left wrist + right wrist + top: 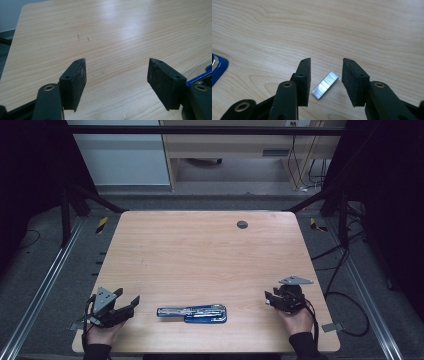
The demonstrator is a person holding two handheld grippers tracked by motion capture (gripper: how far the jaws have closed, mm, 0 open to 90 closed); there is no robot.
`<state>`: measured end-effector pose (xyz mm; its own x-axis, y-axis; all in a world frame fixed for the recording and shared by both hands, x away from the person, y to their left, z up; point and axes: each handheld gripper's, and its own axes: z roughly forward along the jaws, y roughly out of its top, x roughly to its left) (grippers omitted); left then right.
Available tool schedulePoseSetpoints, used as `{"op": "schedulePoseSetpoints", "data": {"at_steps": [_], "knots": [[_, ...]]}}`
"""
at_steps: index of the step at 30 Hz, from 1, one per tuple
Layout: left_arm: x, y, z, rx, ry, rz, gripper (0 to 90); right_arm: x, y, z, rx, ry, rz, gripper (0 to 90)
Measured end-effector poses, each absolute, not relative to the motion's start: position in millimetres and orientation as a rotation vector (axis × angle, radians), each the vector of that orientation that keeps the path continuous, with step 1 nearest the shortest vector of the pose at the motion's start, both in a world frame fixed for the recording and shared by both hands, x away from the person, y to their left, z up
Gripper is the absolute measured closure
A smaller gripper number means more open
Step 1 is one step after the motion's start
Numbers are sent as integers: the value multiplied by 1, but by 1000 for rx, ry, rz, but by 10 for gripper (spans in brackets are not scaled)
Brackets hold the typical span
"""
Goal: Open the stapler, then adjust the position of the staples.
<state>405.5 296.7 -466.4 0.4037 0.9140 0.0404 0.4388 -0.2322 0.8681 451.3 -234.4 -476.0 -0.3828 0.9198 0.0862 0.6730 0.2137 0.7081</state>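
Tabletop of pale wood-grain laminate with rounded corners [200, 250] carries the work; a small dark round grommet [242, 224] sits near its far edge. At the near edge, between the two hands, lies a blue-bodied stapler with its chromed metal magazine laid open [192, 313], flat on the surface.

Left gripper [131, 306] rests low on the table just left of the stapler. Its jaws stand wide apart with bare wood between them; the stapler's blue corner shows just outside the right-hand pad [165, 82], apparently apart from it.

Right gripper [325, 81] is well to the right of the stapler, angled down at the table. Its jaws are roughly half open and straddle a small bright strip of metal staples [325, 85] lying flat and skewed between them. Neither pad touches the strip; nothing is gripped.

Judged risks: the strip is thin and lies flush on the laminate, so pads closing above its edges may slide over it or flick it away. Because it lies diagonal to the jaws, closing may spin it rather than clamp it. Heavy pressure could snap the glued strip. The stapler is unrestrained and may shift once loading starts.
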Motion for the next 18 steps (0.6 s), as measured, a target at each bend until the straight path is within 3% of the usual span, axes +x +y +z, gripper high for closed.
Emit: {"op": "schedulePoseSetpoints", "data": {"at_steps": [11, 18], "knots": [[406, 295, -467, 1855, 1153, 736, 318, 456, -233, -485, 1526, 2174, 906, 601], [406, 295, -467, 1856, 1156, 733, 322, 460, -232, -489, 1527, 2198, 892, 670]]}}
